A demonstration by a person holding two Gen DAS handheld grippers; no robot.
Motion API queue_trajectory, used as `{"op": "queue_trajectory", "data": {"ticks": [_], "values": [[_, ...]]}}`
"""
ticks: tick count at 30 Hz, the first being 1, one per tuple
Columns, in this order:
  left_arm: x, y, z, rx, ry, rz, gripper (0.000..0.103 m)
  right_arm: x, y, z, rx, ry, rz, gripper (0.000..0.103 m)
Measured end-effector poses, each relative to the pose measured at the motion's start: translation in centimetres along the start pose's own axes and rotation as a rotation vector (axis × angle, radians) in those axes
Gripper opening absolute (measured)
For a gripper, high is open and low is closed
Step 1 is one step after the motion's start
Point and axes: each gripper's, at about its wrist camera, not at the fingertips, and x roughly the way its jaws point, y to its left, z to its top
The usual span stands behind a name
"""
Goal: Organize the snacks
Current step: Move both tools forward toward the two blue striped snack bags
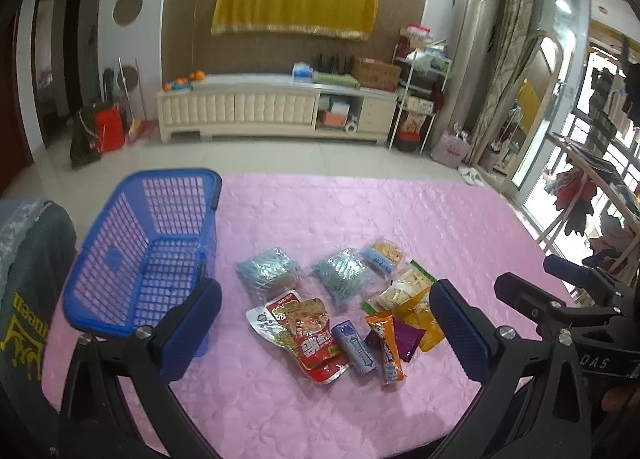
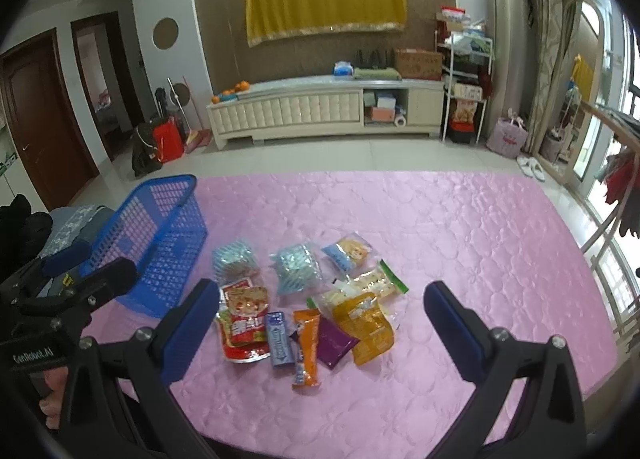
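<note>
Left gripper (image 1: pixel 326 323): one, fingers spread wide, clamped on nothing, hovering above the near end of the snack pile.
Right gripper (image 2: pixel 322 321): one, fingers spread wide as well, holding nothing, above the same pile; seen also at the right edge of the left wrist view.
Desk (image 2: pixel 460 227): one, covered in a pink quilted cloth.
Basket (image 1: pixel 144 255): one, blue plastic lattice, standing on the desk's left side, nothing seen inside.
Snacks, total: about ten packets, clustered on the desk just right of the basket, none in it.
Silver-blue packets (image 1: pixel 268 273): two, side by side at the far edge of the pile.
Red pouches (image 1: pixel 316 339): seemingly two, overlapping, nearest the basket.
Blue stick pack (image 1: pixel 355 347): one, just right of the red pouches.
Orange stick pack (image 1: pixel 386 347): one, lying over a purple packet (image 1: pixel 408 339).
Yellow pouch (image 2: pixel 366 325): one, at the right of the pile.
Pale packets (image 2: pixel 370 283): roughly three, at the far right; exact count hard to tell.
</note>
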Motion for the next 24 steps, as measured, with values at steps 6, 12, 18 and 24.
{"op": "queue_trajectory", "data": {"ticks": [6,12,18,24], "values": [[4.0,0.0,1.6,0.005,0.056,0.045,0.103,4.5,-1.3,1.4,0.009,0.087,0.043,0.103],[8.2,0.3,2.8,0.007,0.119,0.066,0.103,8.5,-2.4,2.2,0.010,0.134,0.089,0.102],[11.8,0.4,2.4,0.058,0.178,0.141,0.103,12.4,-1.9,2.6,-0.055,0.200,0.112,0.099],[14.5,0.4,1.7,0.086,0.219,0.137,0.097,16.6,-0.9,2.3,-0.131,0.285,0.147,0.086]]}}
